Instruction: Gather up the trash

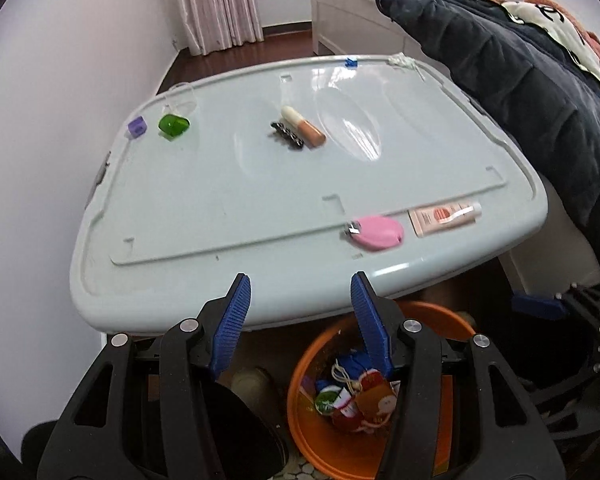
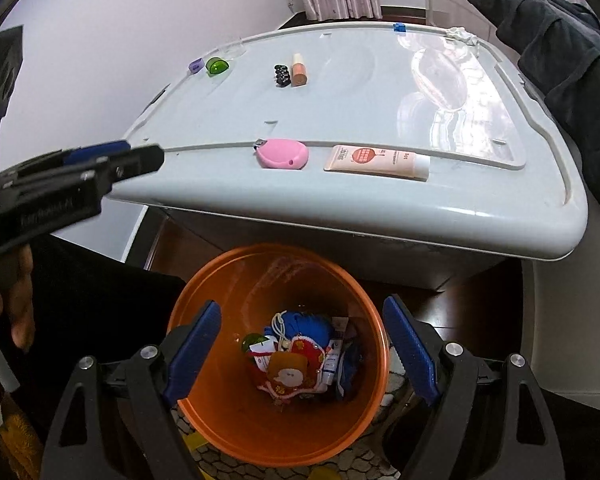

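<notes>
An orange bin (image 2: pixel 204 288) stands on the floor in front of the pale blue table (image 2: pixel 380 208) and holds several pieces of trash, among them a red felt ornament (image 2: pixel 296 372). My right gripper (image 2: pixel 300 320) is open and empty right above the bin. My left gripper (image 1: pixel 300 284) is open and empty at the table's front edge; the bin (image 1: pixel 432 312) shows below it. On the table lie a pink oval case (image 1: pixel 378 232), a peach tube (image 1: pixel 444 218), a small orange bottle (image 1: pixel 304 126), a black hair clip (image 1: pixel 286 136), a green piece (image 1: pixel 174 125) and a purple piece (image 1: pixel 137 126).
A bed with a dark quilt (image 1: pixel 500 60) runs along the table's right side. A white wall (image 1: pixel 40 120) is at the left. A clear plastic piece (image 1: pixel 348 120) lies on the table. The left gripper shows in the right wrist view (image 2: pixel 112 160).
</notes>
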`<state>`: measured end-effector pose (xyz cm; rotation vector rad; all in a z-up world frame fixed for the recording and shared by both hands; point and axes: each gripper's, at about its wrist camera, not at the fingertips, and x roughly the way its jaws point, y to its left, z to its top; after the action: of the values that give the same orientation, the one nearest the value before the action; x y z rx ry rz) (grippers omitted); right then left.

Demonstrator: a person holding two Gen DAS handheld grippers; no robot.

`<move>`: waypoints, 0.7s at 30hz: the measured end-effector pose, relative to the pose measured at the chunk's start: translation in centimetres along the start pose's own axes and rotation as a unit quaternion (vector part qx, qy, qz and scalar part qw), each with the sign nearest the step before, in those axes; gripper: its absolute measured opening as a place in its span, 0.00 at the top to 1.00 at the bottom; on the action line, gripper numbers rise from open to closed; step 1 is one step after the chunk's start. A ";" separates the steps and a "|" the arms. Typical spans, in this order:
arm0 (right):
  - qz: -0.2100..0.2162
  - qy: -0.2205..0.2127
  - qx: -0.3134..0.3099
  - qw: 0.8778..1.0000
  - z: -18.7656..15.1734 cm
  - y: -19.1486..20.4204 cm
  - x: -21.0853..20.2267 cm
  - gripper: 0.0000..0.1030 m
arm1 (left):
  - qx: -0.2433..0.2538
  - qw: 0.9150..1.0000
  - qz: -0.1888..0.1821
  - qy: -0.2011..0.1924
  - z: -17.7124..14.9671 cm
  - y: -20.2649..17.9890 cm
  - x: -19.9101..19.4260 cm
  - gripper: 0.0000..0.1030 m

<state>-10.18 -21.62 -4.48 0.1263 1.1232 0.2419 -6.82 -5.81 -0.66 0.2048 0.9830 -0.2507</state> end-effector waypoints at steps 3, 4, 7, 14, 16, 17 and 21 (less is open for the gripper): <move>-0.004 -0.014 -0.021 1.000 1.7 0.5 -0.5 0.21 | -0.001 1.000 0.006 -0.004 0.7 0.5 0.4 0.48; -0.013 -0.023 -0.035 0.999 2.7 0.7 -0.8 0.21 | -0.004 1.000 0.008 -0.005 1.0 0.9 0.7 0.48; -0.028 -0.071 -0.089 0.993 7.4 2.1 -1.5 0.17 | -0.025 1.000 0.010 -0.012 2.1 2.2 1.3 0.44; -0.088 -0.081 -0.152 0.981 19.2 3.7 7.3 0.47 | -0.048 0.998 0.017 -0.030 2.7 4.4 2.4 0.44; -0.093 -0.062 -0.156 0.981 20.8 3.5 9.9 0.48 | -0.049 0.998 0.016 -0.029 2.5 4.8 2.8 0.44; -0.096 -0.059 -0.157 0.981 21.2 3.5 10.7 0.48 | -0.049 0.998 0.017 -0.028 2.5 5.0 3.0 0.44; -0.096 -0.045 -0.140 0.985 23.2 3.4 13.3 0.53 | -0.062 0.998 0.004 -0.018 2.4 5.8 3.7 0.44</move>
<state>15.79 -14.46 -5.43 -0.2178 0.9936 0.2174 -1.20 -1.37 -2.08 0.0902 0.9588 -0.1848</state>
